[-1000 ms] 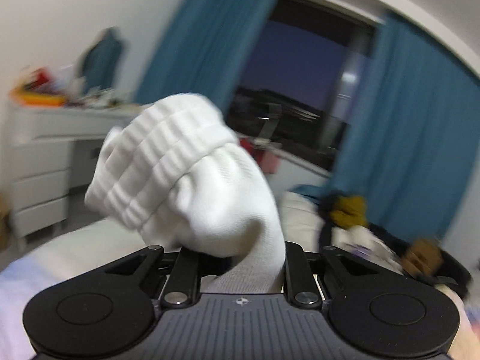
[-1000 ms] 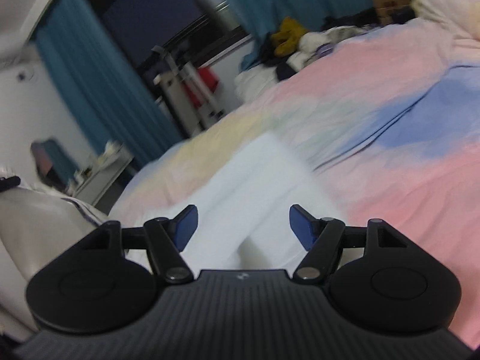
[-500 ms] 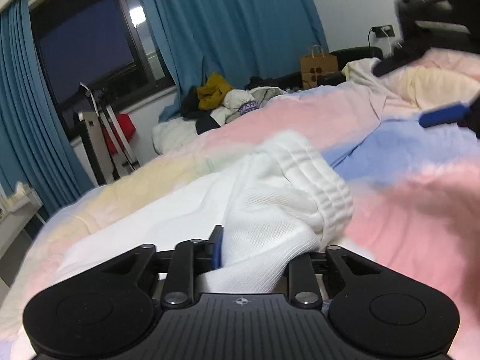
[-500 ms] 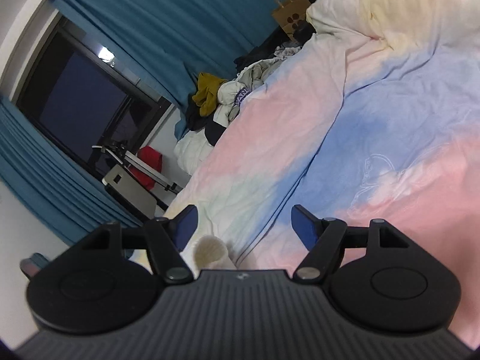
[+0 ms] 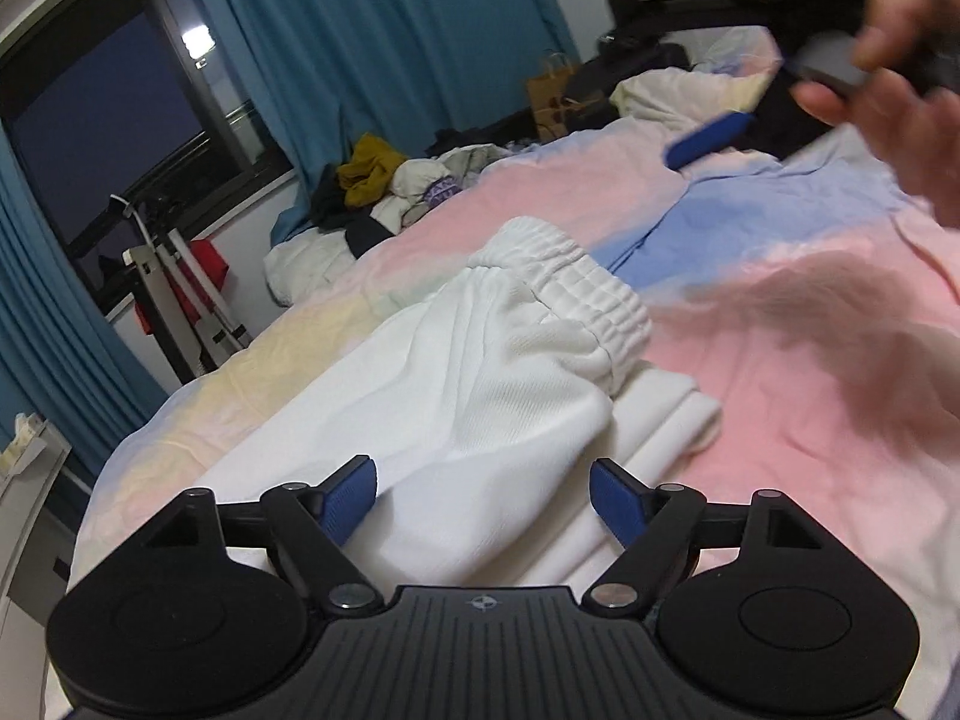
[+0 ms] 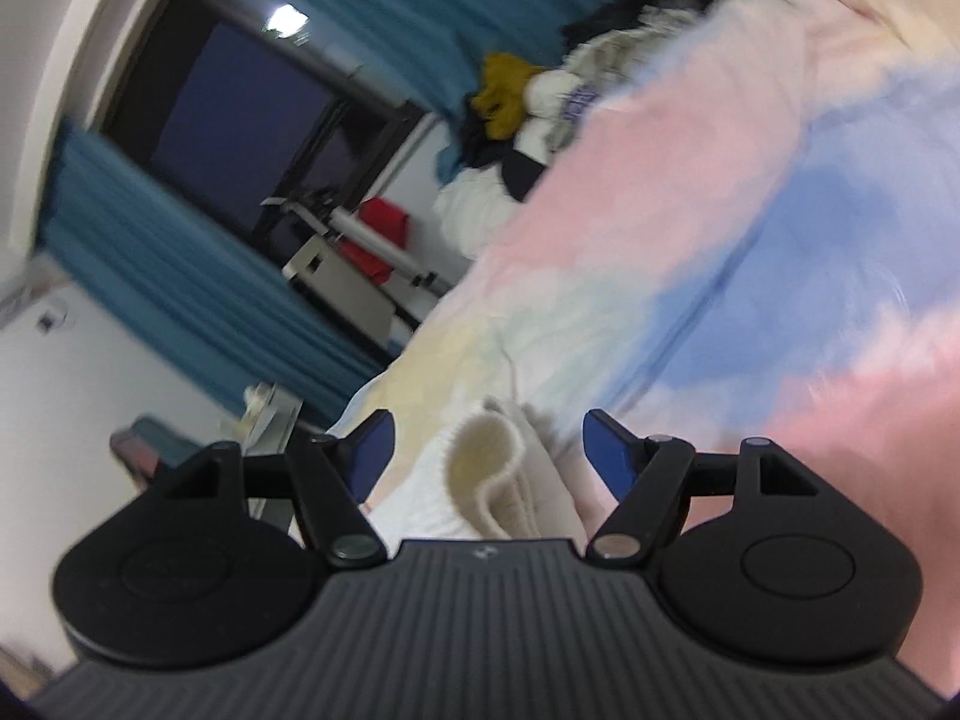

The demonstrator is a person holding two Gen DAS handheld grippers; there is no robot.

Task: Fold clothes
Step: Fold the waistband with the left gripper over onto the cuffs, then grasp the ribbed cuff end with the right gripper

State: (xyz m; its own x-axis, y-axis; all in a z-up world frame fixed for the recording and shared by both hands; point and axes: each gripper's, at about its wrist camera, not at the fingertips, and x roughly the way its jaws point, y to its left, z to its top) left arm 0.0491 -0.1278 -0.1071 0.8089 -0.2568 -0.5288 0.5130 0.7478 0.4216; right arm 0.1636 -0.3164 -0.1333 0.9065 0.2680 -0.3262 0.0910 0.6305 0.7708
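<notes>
A white garment with a ribbed elastic waistband (image 5: pixel 480 372) lies folded over itself on the pastel bedspread (image 5: pixel 810 372). My left gripper (image 5: pixel 483 501) is open just above its near fold, jaws wide, nothing between the pads. My right gripper (image 6: pixel 483 459) is open and empty, tilted, with a rolled edge of the white garment (image 6: pixel 486 468) showing low between its fingers. In the left wrist view the right gripper's blue fingertip (image 5: pixel 708 138) and the hand holding it are raised over the bed at upper right.
A heap of clothes (image 5: pixel 390 192) lies at the bed's far end below teal curtains (image 5: pixel 372 36) and a dark window. A brown paper bag (image 5: pixel 555 93) and a rumpled duvet (image 5: pixel 678 90) sit at the far right. A white dresser edge (image 5: pixel 24 462) is at left.
My left gripper brought the white garment down from the air onto the bed, then opened and let it go. My right gripper lifted and swung away over the bed.
</notes>
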